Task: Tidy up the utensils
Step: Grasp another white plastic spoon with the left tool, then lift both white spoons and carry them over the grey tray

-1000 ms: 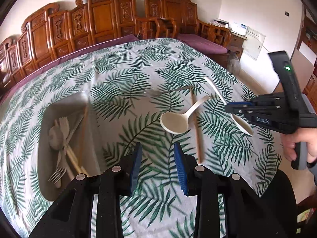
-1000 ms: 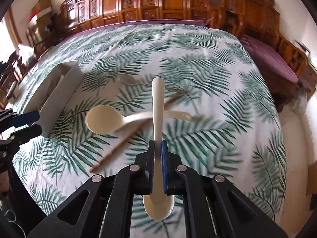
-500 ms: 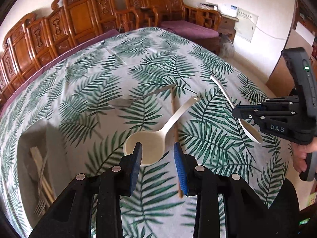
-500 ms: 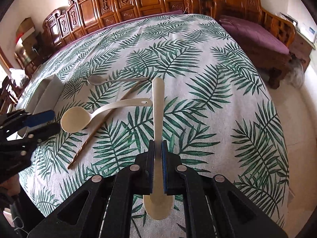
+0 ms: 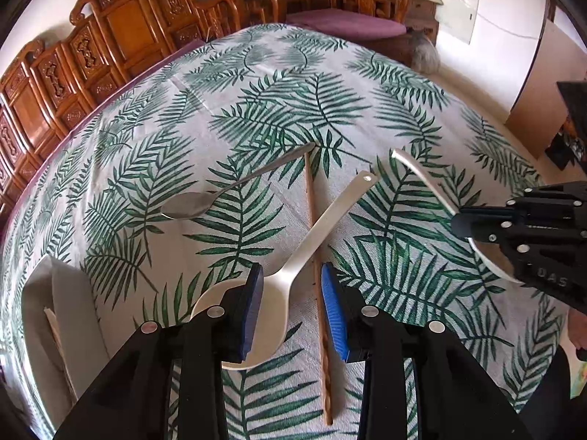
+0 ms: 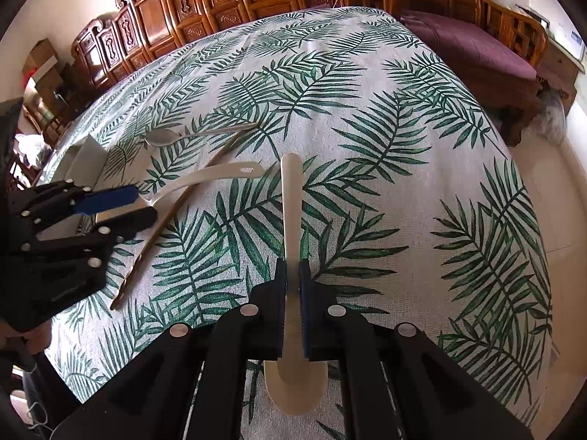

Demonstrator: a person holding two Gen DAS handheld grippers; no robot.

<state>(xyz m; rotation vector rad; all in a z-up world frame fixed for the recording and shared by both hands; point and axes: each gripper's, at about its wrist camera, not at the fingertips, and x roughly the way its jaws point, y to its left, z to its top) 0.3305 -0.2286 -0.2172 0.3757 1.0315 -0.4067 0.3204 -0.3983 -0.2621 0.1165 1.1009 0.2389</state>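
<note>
- Left gripper [image 5: 291,302], jaws spread, is now straddling the ladle [image 5: 293,267] on the tablecloth [image 5: 367,84], having come over from the tray [image 5: 69,311].
- Right gripper [image 6: 292,308] is still pinching a white spoon [image 6: 291,220] above the cloth.

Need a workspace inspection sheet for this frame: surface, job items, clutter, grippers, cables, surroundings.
Surface: palm-leaf tablecloth covering the table.
Job's things: cream ladle lying across a wooden chopstick; metal spoon beyond them; white tray at left.
Clutter: nothing seen.
Grippers: left gripper open, straddling the ladle's neck; right gripper shut on a cream spoon.
Cables: nothing seen.
Surroundings: carved wooden chairs, purple-cushioned bench.
</note>
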